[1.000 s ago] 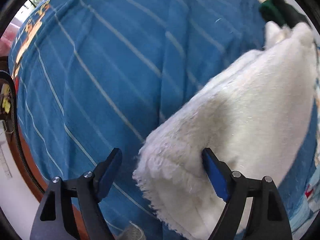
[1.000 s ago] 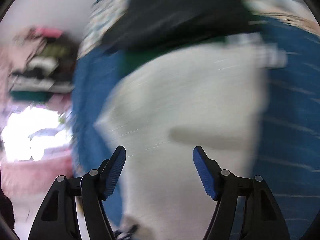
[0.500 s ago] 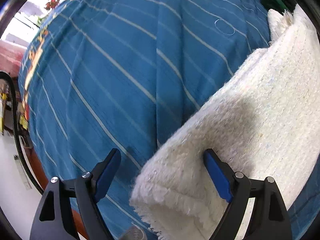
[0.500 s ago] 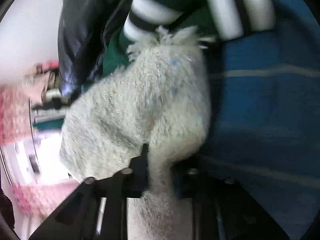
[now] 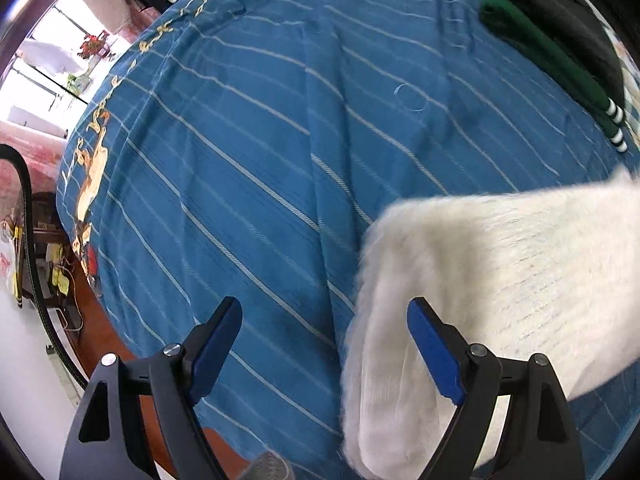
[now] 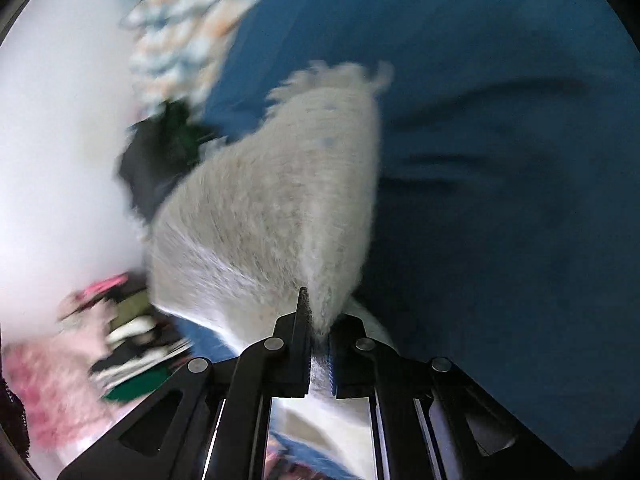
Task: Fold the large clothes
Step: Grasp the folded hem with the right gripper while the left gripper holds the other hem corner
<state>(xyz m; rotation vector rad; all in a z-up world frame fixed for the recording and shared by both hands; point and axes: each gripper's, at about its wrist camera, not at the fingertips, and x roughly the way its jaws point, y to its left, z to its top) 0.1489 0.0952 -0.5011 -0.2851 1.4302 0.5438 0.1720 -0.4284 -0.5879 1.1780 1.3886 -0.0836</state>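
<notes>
A fluffy white knitted garment (image 5: 500,264) hangs folded over at the right of the left wrist view, above a blue striped bedspread (image 5: 260,140). My left gripper (image 5: 324,344) is open; the garment's edge drapes in front of its right finger and is not pinched. In the right wrist view my right gripper (image 6: 316,320) is shut on the white garment (image 6: 280,200), which stretches away from the jaws, lifted over the bedspread (image 6: 500,160). This view is motion-blurred.
A green garment with striped cuffs (image 5: 552,64) and a black jacket (image 5: 568,16) lie at the bed's far right corner. The bed's left edge (image 5: 76,208) drops to a wooden floor with clutter. A pile of clothes (image 6: 120,340) shows blurred at lower left in the right wrist view.
My right gripper closed on the white garment and lifted it. The garment rose and swung right in the left wrist view; my left gripper stayed open.
</notes>
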